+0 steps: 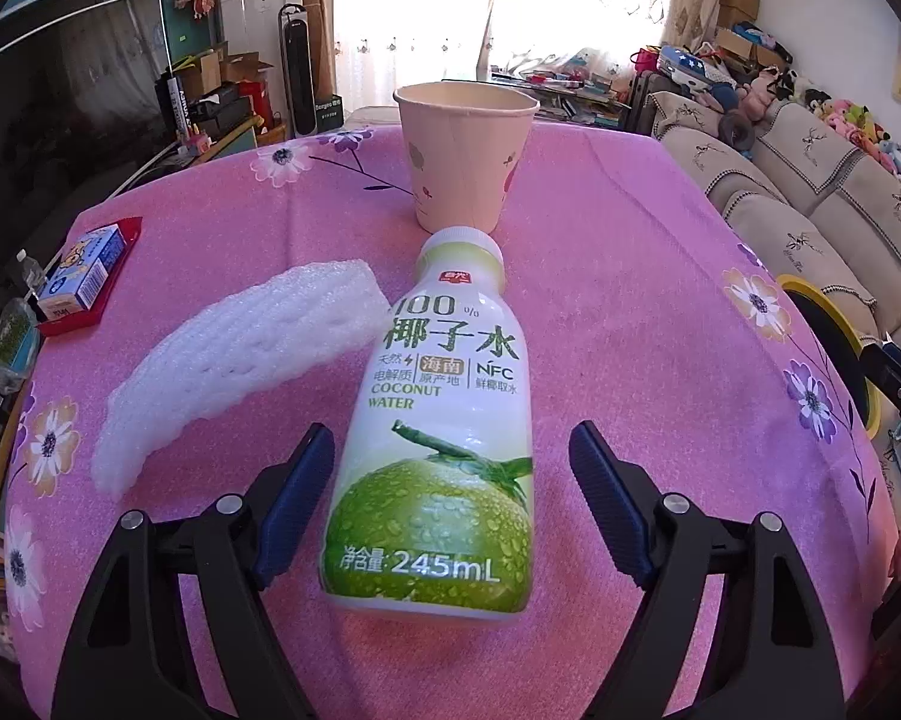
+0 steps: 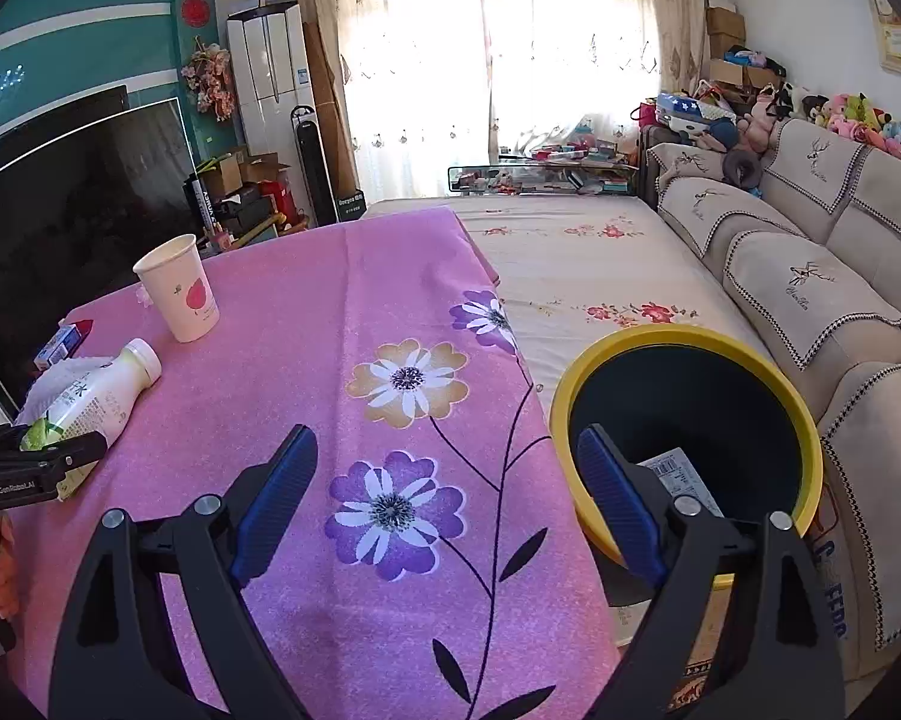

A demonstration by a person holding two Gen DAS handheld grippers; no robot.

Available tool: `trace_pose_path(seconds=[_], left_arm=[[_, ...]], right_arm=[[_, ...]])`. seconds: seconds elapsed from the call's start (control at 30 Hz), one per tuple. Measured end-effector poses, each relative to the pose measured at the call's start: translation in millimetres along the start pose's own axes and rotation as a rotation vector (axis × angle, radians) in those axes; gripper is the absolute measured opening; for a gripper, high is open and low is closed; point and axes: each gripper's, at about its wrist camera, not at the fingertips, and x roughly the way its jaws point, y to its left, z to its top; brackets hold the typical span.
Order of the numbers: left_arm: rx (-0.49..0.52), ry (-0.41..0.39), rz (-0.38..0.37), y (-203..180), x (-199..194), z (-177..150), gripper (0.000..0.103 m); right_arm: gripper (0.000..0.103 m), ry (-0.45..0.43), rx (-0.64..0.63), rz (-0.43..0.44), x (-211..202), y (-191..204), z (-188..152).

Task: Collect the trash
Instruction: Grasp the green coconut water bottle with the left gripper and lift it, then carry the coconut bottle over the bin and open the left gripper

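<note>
On the left edge of the pink flowered tabletop (image 1: 600, 276) a small blue carton (image 1: 84, 267) lies on a red packet (image 1: 99, 294). Next over, a white foam fruit net (image 1: 240, 354) lies curved across the cloth, its far end just beside the shoulder of a coconut water bottle (image 1: 438, 420). The bottle lies on its side, white cap pointing toward an upright paper cup (image 1: 465, 156) and nearly touching its base. The left gripper (image 1: 450, 450) straddles the bottle's lower half, its blue fingers (image 1: 297, 498) spread to either side; the left pad sits very close to the label, the right one stands clear, so nothing is pinched.

Further right, the right gripper (image 2: 447, 468) hangs over the tabletop's right edge, fingers (image 2: 615, 504) spread wide with nothing between them. Beside that edge stands a yellow-rimmed trash bin (image 2: 594, 372) lined in black, with a piece of printed paper (image 2: 681, 477) inside. Beyond it runs a beige sofa (image 2: 810, 276).
</note>
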Motion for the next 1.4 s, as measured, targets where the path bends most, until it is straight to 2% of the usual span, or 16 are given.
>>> trace_pose_path(seconds=[0.13,0.4,0.6,0.73,0.8,0.9,1.17,1.4], left_arm=[[-0.005,0.000,-0.006,-1.2,8.0,1.2,0.076],[-0.007,-0.014,-0.006,-0.6,16.5,1.1,0.051],[-0.024,-0.029,-0.019,5.2,13.9,-0.1,0.051],[-0.005,-0.047,-0.035,-0.7,6.1,-1.3,0.051],[0.000,-0.057,-0.052,-7.9,-0.9,-1.6,0.051],[0.029,-0.093,-0.065,-22.9,-15.4,-0.4,0.051],[0.113,-0.155,-0.123,-76.6,-49.3,14.3,0.051],[0.202,-0.155,-0.200,-141.7,-47.8,30.7,0.051]], right_arm=[[0.085,0.008,-0.012,-0.020,1.6,1.7,0.0],[0.087,0.022,-0.013,-0.037,4.9,0.2,-0.6],[0.087,0.042,0.002,-0.038,9.1,-3.1,-0.3],[0.087,-0.013,0.027,-0.052,-1.7,-8.3,-1.5],[0.087,-0.037,0.036,-0.049,-9.7,-11.0,-4.3],[0.087,-0.024,0.039,-0.042,-16.0,-15.8,-10.1],[0.087,-0.069,0.112,-0.103,-44.6,-59.2,-9.6],[0.087,-0.107,0.176,-0.169,-63.7,-99.3,-11.2]])
